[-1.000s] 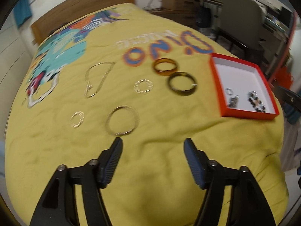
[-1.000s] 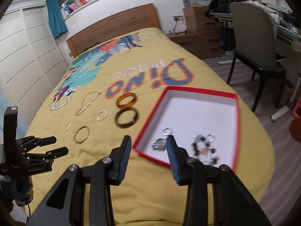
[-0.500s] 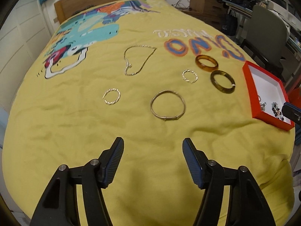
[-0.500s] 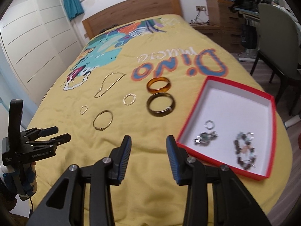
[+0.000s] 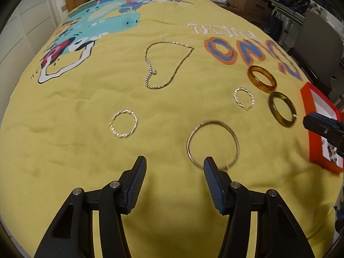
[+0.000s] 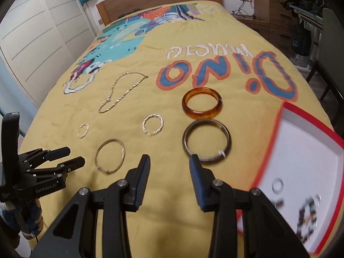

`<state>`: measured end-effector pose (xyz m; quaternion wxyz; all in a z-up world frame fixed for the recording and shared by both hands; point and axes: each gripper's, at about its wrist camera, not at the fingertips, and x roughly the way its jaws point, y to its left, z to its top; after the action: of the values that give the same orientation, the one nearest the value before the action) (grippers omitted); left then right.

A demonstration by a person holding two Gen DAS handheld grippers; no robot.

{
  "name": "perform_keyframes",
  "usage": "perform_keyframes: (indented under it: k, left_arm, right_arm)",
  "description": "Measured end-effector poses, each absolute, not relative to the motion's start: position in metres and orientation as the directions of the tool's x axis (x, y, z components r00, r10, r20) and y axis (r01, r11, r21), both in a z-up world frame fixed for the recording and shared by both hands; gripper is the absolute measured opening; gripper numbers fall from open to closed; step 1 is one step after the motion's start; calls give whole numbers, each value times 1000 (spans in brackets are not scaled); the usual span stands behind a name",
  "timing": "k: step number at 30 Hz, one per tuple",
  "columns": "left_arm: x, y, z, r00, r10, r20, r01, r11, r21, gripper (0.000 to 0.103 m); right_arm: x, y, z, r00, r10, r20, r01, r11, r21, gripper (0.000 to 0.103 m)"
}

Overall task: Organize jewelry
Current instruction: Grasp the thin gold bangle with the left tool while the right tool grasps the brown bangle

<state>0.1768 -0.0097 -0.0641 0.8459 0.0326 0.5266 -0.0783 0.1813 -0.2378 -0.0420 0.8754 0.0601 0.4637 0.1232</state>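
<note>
With both grippers, left [image 5: 174, 166] and right [image 6: 169, 164], spread and empty, we hovered near the bangles [image 6: 206, 143] beside the red box [image 6: 289, 109], likely picking next.

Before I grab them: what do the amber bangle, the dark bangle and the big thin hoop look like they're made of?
Amber bangle: glossy, translucent, probably resin or plastic.
Dark bangle: thick, smooth; olive-brown from the left wrist, greyer from the right, possibly stone or resin.
Big thin hoop: slim, silvery, likely metal wire.

On the bedspread [image 5: 86, 150]: one chain necklace [image 5: 166, 64], two thick bangles [image 6: 202, 103], one thin bangle [image 5: 212, 144], two twisted silver rings [image 5: 124, 126]; one red tray [image 6: 309, 150].
</note>
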Motion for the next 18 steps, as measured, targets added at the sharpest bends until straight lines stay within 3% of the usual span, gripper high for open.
perform_keyframes:
  k: [5, 12, 17, 18]
  left_arm:
    - [201, -16, -86, 399, -86, -913, 174, 985, -17, 47]
    - [211, -24, -104, 385, -84, -919, 185, 983, -12, 47]
    - [212, -28, -105, 392, -93, -915, 201, 979, -13, 38]
    - [211, -28, -105, 395, -94, -914, 202, 979, -13, 37]
  right_arm:
    - [216, -234, -68, 486, 250, -837, -141, 968, 207, 33]
    - [240, -228, -99, 415, 236, -879, -140, 971, 194, 32]
    - [246, -224, -110, 403, 232, -885, -133, 972, 195, 8]
    - [245, -224, -111, 403, 238, -884, -129, 971, 202, 8]
